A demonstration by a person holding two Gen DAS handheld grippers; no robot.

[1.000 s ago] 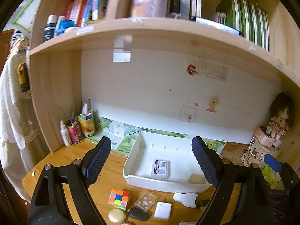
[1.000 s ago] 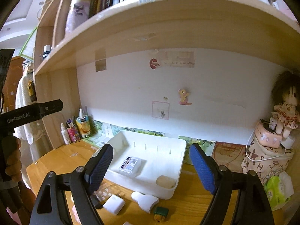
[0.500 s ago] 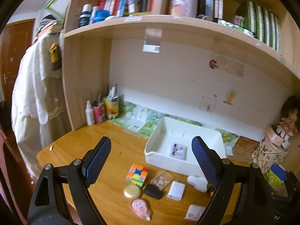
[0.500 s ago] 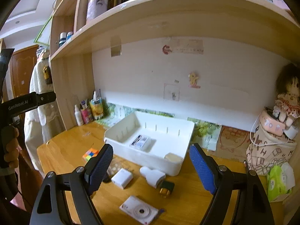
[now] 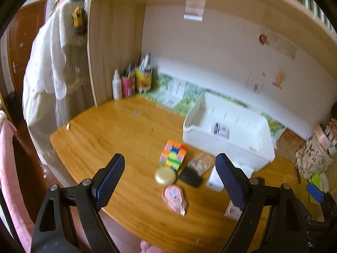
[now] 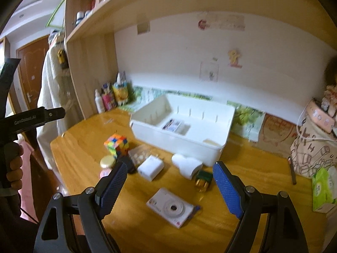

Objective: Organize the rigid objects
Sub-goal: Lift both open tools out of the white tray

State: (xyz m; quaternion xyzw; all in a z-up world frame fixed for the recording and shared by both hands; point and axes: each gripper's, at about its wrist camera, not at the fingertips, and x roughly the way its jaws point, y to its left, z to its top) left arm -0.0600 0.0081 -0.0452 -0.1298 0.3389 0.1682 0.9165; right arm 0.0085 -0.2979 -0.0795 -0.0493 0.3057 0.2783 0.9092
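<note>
— Cubes first, I'd guess. That multicoloured plastic puzzle cube point(image 5: 173, 155) on the wooden desk point(image 5: 109, 130) looks light and stiff, with flat faces; pinch it across two opposite sides and it should sit square between the pads.

— And the rest of the pile?

— All small hard things, lying just near of the white plastic storage bin point(image 6: 185, 126). The round gold tin point(image 5: 165, 175) is smooth and low, so I'd expect it to slip unless taken across its rim. The black oval case point(image 5: 190, 178) and the white rectangular charger block point(image 6: 150, 167) look easy enough. The white compact camera point(image 6: 171, 207), nearest of all, seems the fragile one; better held by the body, away from the lens.

— Anything in the bin already?

— A small clear box with a printed label point(image 6: 172, 125) lies near its middle, and something pale sits at its right near corner; too blurred to name.

— What are the grippers doing?

— The left gripper point(image 5: 170, 184) hangs above the near desk edge, jaws spread wide, holding nothing. The right gripper point(image 6: 168, 187) is likewise wide apart and empty, over the camera.
</note>
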